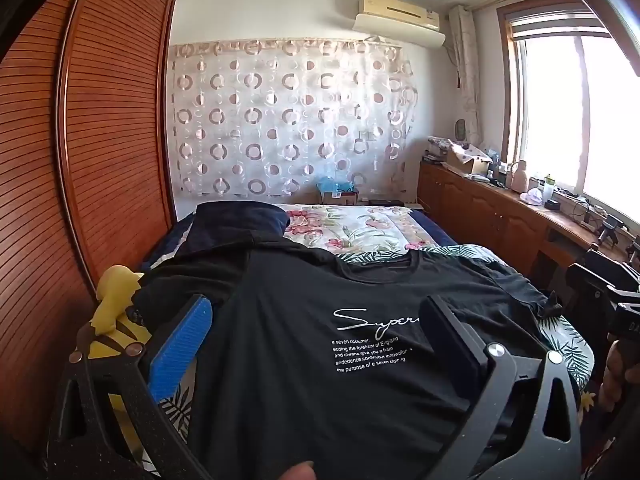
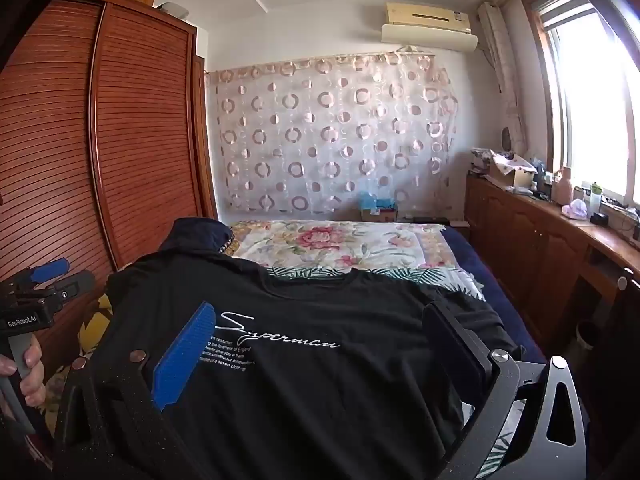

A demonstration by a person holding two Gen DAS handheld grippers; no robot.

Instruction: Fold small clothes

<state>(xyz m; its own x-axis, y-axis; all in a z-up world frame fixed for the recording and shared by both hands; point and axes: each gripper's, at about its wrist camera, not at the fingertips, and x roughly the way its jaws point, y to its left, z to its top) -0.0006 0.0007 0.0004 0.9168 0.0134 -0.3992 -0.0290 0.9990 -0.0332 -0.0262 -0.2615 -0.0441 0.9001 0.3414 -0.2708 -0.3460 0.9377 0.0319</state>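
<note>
A black T-shirt (image 1: 320,360) with white "Superman" script lies spread face up on the bed, collar toward the far wall. My left gripper (image 1: 318,306) hovers over the shirt's lower left part, open, nothing between the blue pad (image 1: 180,348) and the black finger (image 1: 448,336). In the right wrist view the T-shirt (image 2: 320,380) fills the foreground and my right gripper (image 2: 320,312) stands open above it, empty. The left gripper (image 2: 66,276) shows at the left edge, held by a hand (image 2: 28,364).
A dark navy garment (image 1: 240,220) lies bunched at the shirt's far left. A yellow plush toy (image 1: 116,292) sits at the bed's left edge by the slatted wardrobe (image 1: 100,140). A floral quilt (image 1: 360,228) covers the far bed. A wooden cabinet (image 1: 480,208) with clutter runs along the window.
</note>
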